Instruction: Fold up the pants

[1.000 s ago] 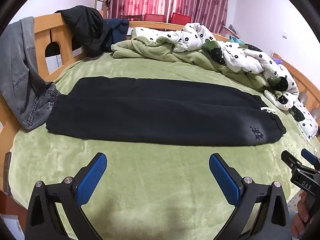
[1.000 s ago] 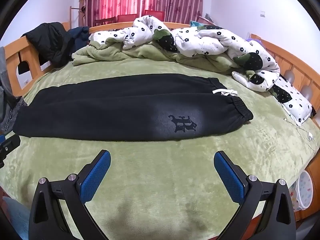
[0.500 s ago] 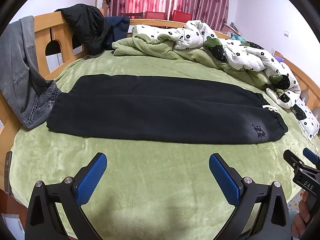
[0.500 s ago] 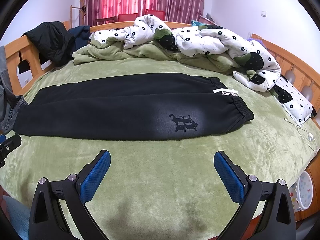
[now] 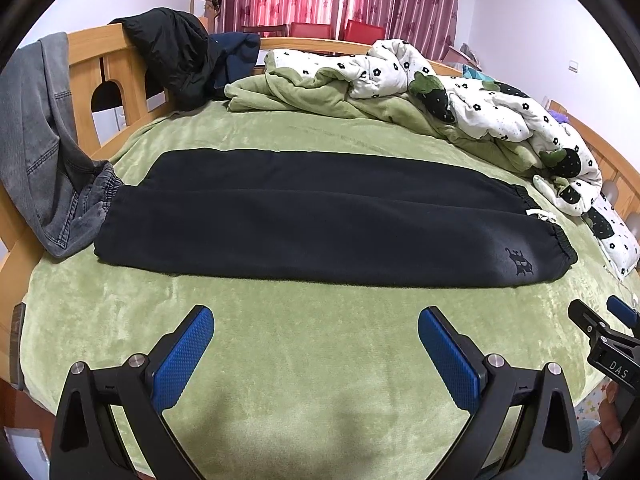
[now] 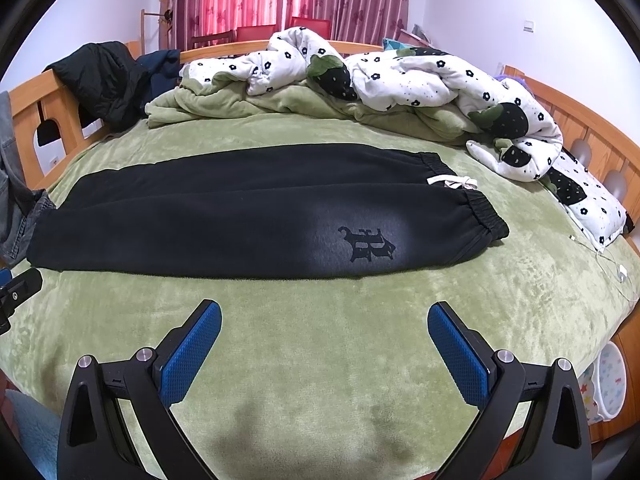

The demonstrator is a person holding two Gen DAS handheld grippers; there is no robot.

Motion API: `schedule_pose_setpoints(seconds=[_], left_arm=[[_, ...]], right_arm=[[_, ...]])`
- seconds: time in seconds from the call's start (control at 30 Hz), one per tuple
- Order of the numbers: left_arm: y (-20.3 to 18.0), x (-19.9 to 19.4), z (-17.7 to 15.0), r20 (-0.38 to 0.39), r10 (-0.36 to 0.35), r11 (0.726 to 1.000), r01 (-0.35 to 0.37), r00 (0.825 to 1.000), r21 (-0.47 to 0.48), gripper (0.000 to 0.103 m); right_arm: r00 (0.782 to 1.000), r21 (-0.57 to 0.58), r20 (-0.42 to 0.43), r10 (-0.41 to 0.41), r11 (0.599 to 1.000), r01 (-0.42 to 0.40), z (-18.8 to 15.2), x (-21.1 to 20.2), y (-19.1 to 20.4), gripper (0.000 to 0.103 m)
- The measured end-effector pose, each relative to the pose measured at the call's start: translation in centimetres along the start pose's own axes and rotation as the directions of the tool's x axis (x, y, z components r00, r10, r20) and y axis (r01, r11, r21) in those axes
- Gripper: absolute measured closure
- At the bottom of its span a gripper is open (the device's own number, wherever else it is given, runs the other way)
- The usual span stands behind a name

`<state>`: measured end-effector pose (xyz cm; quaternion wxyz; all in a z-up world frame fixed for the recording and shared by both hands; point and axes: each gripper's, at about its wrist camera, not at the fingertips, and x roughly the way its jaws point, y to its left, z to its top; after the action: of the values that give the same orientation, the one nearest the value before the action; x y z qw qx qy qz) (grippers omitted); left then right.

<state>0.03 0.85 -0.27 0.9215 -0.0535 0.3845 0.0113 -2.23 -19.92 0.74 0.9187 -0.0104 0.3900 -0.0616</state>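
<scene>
We see the black pants (image 5: 320,220) lying flat across the green bed cover (image 5: 312,360) — legs together, waistband at the right. Our left gripper (image 5: 316,344) and right gripper (image 6: 324,340) hover near them — both wide apart, holding nothing.

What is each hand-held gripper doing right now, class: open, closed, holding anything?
Left hand-held gripper: open, empty, above the green bedspread.
Right hand-held gripper: open, empty, short of the black pants.

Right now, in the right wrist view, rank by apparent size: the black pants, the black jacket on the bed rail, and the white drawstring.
1. Black pants, by far the largest.
2. Black jacket, though it lies farther off.
3. White drawstring, smallest.
</scene>
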Motion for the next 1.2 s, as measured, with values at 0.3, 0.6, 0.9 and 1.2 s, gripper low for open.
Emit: schedule_pose_setpoints(seconds=[0.3, 0.6, 0.9, 1.2], left_arm=[[0.09, 0.15, -0.05, 0.0, 0.003, 1.0, -0.003, 1.0, 0.002, 0.0], [0.16, 0.2, -0.07, -0.001, 0.003, 1.0, -0.003, 1.0, 0.003, 0.0], [0.11, 0.19, -0.07, 0.0, 0.005, 1.0, -0.005, 1.0, 0.003, 0.0], [0.23, 0.27, -0.08, -0.001, 0.004, 1.0, -0.004, 1.0, 0.002, 0.0]], right_arm=[[1.0, 0.001, 0.0, 0.001, 1.0, -0.001, -0.01, 0.05, -0.02, 0.002], [1.0, 0.002, -0.001, 0.001, 1.0, -0.001, 0.03, 0.03, -0.1, 0.002], [1.0, 0.003, -0.002, 0.002, 1.0, -0.002, 0.08, 0.01, -0.09, 0.002], [1.0, 0.004, -0.003, 0.002, 1.0, -0.002, 0.1, -0.01, -0.14, 0.002]])
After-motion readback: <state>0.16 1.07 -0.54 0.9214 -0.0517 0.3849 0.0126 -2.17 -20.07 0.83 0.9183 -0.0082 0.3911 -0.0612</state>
